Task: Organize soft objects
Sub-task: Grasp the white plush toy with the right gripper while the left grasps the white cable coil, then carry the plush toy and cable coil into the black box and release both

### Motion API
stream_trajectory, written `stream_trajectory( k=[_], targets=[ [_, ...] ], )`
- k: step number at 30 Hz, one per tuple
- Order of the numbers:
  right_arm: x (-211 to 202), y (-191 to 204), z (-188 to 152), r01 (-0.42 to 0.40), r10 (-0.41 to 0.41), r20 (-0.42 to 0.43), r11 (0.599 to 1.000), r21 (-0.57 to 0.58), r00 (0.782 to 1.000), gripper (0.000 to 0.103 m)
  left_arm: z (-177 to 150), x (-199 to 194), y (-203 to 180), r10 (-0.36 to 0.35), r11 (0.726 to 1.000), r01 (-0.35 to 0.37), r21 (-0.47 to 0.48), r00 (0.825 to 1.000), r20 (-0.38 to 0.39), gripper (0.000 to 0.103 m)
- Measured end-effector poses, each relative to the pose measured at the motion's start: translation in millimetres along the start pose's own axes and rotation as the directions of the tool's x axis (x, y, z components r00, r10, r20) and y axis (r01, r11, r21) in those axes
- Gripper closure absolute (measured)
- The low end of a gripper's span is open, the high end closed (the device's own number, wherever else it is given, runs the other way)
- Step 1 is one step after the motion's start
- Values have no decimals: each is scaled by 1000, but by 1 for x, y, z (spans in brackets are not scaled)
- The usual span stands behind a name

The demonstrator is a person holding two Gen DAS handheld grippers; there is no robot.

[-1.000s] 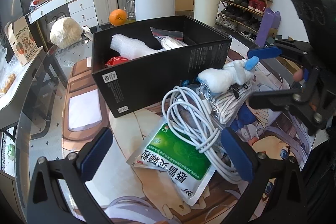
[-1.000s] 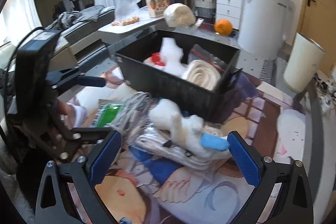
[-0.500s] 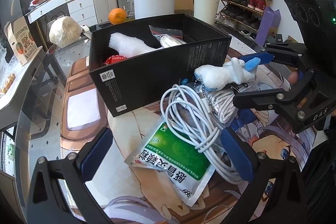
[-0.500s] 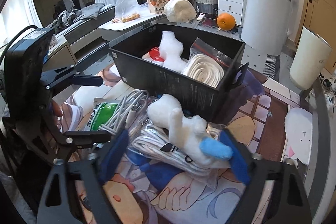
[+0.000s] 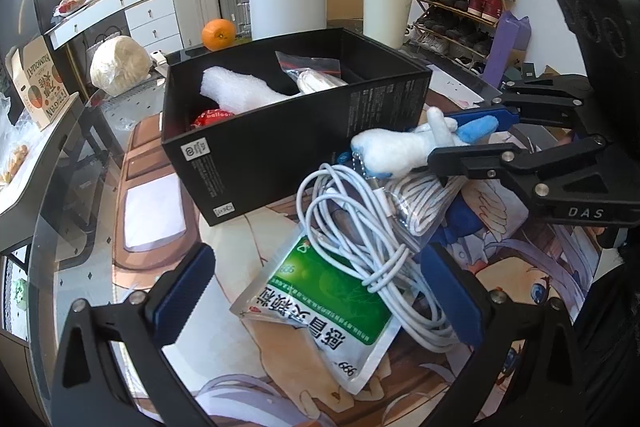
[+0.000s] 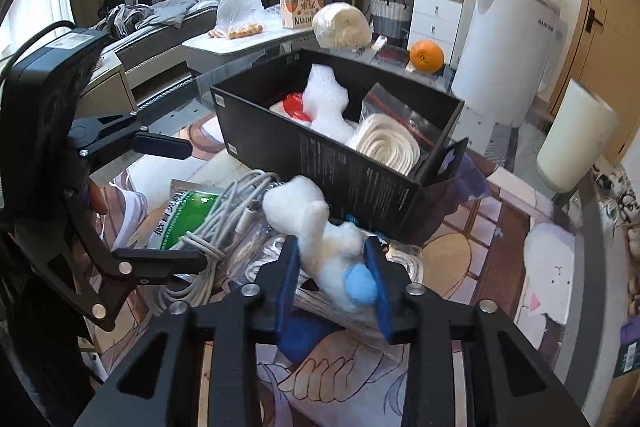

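Our right gripper (image 6: 332, 269) clamps plush toy (image 6: 320, 227); left gripper (image 5: 316, 295) gapes. We lift straight, clearing cable (image 5: 360, 227), toward black box (image 6: 340, 147) ahead.

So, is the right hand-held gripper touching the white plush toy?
Touching. The right wrist view shows the right hand-held gripper with both blue pads pressed against the white plush toy.

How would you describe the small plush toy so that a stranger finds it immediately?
Start at the black box on the table. Just in front of its long wall lies a pile of white cables. The plush toy sits on top, pinched by the right hand-held gripper; only it is fluffy white with a light blue end.
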State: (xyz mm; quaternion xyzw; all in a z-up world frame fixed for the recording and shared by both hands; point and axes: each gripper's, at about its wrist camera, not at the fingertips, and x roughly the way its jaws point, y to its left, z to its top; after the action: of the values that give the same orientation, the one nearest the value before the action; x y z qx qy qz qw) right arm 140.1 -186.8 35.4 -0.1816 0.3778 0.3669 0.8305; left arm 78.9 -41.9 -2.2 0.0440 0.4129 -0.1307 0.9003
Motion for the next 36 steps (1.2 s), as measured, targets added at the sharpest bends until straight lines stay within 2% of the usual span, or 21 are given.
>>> stream_trajectory(
  k=[5,8,11,14,16,18,20,21,22,24,36],
  targets=[
    [-18,8,-7,10,-10,41,1000,1,999,72,-1,2,-3,-19,1000,19,0,1000,-14,0],
    [-27,10,-10,18,-18,64,1000,9,998,72,2,2,-3,-64,998,63,-30,998,-13,1],
    [-34,7,-12,33,-35,87,999,26,996,72,3,4,-5,-96,995,95,-38,995,-16,9],
    [-37,5,-14,40,-44,97,998,39,994,72,2,8,-10,-100,995,99,-23,995,-31,18],
    [-37,5,-14,39,-43,100,998,42,994,72,1,9,-15,-86,996,86,3,996,-26,32],
    [-38,5,-14,44,-48,106,998,43,993,72,1,10,-19,-79,996,80,33,997,-24,41],
    [-38,6,-14,48,-52,109,998,40,993,72,-1,9,-20,-83,996,84,43,996,-18,45],
    [-39,6,-14,51,-55,112,998,39,992,72,-1,8,-22,-95,994,96,50,995,-17,52],
    [-38,6,-14,52,-56,113,998,38,992,72,-1,7,-23,-103,993,104,54,995,-14,68],
    [-39,6,-13,56,-60,122,998,38,991,72,-1,5,-25,-111,992,111,65,994,-11,76],
    [-56,5,-8,49,-58,210,998,49,976,72,0,-24,-19,-134,990,130,57,989,67,76]
  ],
)
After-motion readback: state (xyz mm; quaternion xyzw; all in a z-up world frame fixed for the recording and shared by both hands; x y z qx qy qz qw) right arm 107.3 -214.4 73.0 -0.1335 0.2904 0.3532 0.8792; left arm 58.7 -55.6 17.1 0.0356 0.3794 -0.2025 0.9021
